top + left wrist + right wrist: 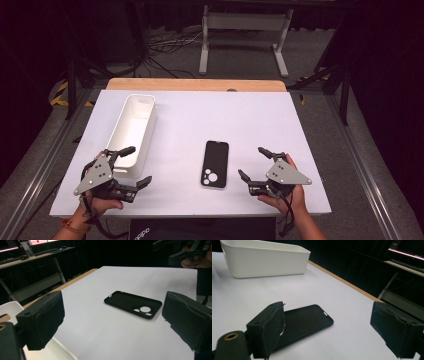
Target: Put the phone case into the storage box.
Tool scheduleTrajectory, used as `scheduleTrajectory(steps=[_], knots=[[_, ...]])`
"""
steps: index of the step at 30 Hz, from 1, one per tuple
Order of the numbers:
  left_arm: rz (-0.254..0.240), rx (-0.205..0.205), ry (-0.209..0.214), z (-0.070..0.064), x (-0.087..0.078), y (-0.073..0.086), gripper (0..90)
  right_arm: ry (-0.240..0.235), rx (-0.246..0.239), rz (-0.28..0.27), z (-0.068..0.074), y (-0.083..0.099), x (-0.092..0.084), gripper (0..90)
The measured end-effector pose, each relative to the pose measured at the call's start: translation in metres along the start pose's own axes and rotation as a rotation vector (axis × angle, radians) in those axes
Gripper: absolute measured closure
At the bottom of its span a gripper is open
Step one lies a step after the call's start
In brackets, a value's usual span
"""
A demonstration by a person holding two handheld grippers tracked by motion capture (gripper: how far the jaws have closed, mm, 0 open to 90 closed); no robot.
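The right hand-held gripper [256, 166] hovers low over the bench [260, 115], jaws spread wide and empty, aimed at the black phone case [215, 164] lying flat just beside it, camera holes toward the person; it looks set for the pick-up. The left hand-held gripper [131, 165] is likewise released, holding nothing, poised by the near end of the white bin [134, 129], likely to steady it. The case lies between both tools, apart from the bin

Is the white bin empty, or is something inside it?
Empty, it seems: the high view looks down into the white bin and shows bare white floor, though its near end is behind the left claw.
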State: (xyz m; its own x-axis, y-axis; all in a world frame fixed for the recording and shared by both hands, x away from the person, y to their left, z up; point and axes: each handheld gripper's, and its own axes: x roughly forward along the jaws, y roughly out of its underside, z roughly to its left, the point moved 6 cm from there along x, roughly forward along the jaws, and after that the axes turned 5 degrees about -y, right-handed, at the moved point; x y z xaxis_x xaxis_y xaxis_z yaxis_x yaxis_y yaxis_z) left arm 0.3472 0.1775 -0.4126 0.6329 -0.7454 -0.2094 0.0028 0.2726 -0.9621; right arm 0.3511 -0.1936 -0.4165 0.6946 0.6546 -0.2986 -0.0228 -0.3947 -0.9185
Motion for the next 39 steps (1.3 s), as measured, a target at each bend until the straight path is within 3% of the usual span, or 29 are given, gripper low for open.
scheduleTrajectory(steps=[4,7,9,13,15,18,19,23,28,34,38,39], knots=[[0.016,0.019,0.002,-0.001,0.006,0.002,7.0,0.004,-0.001,0.005,-0.001,0.002,0.0,16.1],[0.017,-0.011,0.029,-0.003,0.009,0.003,7.3,0.005,0.012,0.015,-0.003,0.003,0.001,23.4],[0.021,0.001,0.032,-0.004,0.009,0.004,7.4,0.002,0.023,0.019,-0.005,0.004,0.002,28.2],[0.016,0.01,0.028,-0.003,0.005,0.004,7.4,0.006,0.054,0.047,-0.01,0.006,0.006,44.7],[0.014,0.009,0.022,-0.002,0.006,0.004,7.8,-0.027,0.066,0.069,-0.01,0.01,0.009,54.9],[0.018,0.002,0.021,-0.001,0.008,0.005,7.8,-0.038,0.054,0.118,-0.011,0.015,0.012,69.6],[0.018,0.002,0.021,-0.001,0.008,0.005,7.8,-0.038,0.054,0.118,-0.011,0.015,0.012,69.6],[0.026,-0.008,0.039,-0.004,0.011,0.008,7.9,-0.072,0.064,0.146,-0.009,0.017,0.017,88.4],[0.043,0.001,0.052,-0.009,0.012,0.01,8.7,-0.126,0.049,0.173,0.005,0.015,0.028,90.0],[0.053,0.011,0.06,-0.009,0.016,0.01,8.9,-0.206,0.086,0.164,0.021,0.001,0.046,90.0],[0.064,0.008,0.063,-0.012,0.016,0.012,8.9,-0.206,0.043,0.194,0.026,-0.007,0.059,90.0],[0.067,0.01,0.062,-0.012,0.016,0.013,8.9,-0.183,0.019,0.213,0.023,-0.008,0.063,90.0]])
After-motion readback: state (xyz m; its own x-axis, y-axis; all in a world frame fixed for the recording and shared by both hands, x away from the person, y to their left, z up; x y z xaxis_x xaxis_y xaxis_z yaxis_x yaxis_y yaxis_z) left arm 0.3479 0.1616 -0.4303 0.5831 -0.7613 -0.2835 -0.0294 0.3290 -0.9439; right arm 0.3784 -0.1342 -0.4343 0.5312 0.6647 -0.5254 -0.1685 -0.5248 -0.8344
